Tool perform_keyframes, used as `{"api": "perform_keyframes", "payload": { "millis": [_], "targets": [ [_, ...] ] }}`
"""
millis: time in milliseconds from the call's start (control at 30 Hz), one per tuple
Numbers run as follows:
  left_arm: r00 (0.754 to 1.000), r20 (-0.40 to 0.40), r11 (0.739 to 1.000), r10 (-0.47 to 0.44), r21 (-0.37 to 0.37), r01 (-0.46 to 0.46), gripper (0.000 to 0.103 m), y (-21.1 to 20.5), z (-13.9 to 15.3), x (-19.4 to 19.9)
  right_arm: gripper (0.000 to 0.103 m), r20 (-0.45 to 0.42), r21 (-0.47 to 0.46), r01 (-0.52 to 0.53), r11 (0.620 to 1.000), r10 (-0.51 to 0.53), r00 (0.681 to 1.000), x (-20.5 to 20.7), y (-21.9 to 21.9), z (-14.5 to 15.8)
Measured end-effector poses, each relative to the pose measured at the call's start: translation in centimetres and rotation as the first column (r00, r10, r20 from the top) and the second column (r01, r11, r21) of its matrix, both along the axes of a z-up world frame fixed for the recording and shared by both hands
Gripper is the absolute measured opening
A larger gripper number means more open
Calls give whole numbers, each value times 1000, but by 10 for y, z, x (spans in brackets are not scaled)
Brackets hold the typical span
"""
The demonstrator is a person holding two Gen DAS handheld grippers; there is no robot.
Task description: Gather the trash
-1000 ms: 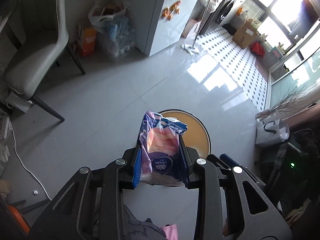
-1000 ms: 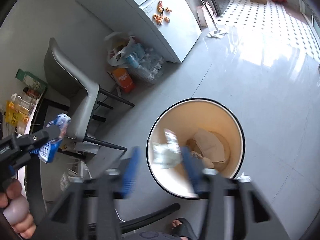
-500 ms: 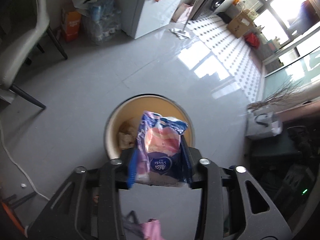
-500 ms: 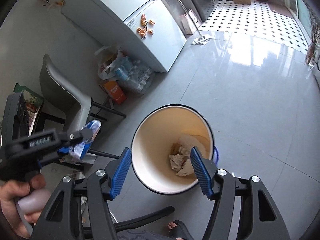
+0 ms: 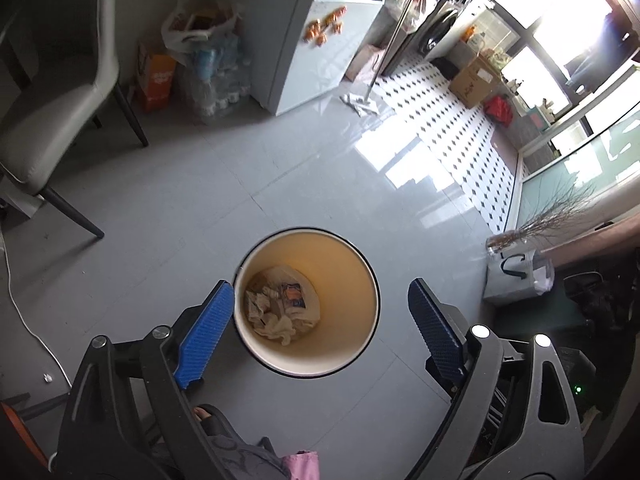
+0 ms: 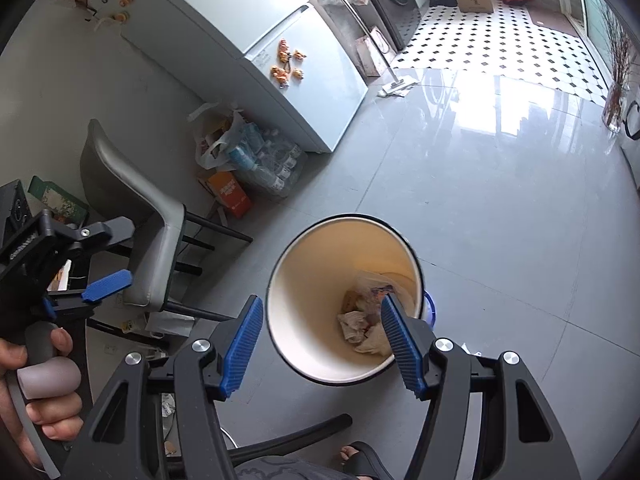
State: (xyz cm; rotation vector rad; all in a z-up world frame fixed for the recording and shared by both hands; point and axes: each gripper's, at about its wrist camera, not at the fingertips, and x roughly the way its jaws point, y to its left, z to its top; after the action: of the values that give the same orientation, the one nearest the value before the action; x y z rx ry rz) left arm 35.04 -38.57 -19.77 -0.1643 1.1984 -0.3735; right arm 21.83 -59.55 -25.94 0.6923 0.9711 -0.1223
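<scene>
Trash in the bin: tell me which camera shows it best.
The left wrist view: it looks straight down into the bin, so the trash lies unobstructed. In the right wrist view the right gripper finger covers part of the pile.

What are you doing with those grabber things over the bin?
A person is collecting trash with a gripper in each hand. The left gripper and the right gripper both hang open and empty above the round bin. Crumpled paper and a wrapper lie at the bottom of it. Nothing is being held right now.
</scene>
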Motion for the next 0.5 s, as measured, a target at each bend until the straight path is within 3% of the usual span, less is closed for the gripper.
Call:
{"api": "perform_keyframes", "payload": {
  "millis": [100,500],
  "targets": [
    [1000,21,1000,5,19,-5,91,15,16,-5,62,5,-17,-14,1000,14,1000,4,12,13],
    [982,176,997,72,12,-75,97,100,106,-39,89,89,-90,-58,994,66,994,14,63,94]
  ]
}}
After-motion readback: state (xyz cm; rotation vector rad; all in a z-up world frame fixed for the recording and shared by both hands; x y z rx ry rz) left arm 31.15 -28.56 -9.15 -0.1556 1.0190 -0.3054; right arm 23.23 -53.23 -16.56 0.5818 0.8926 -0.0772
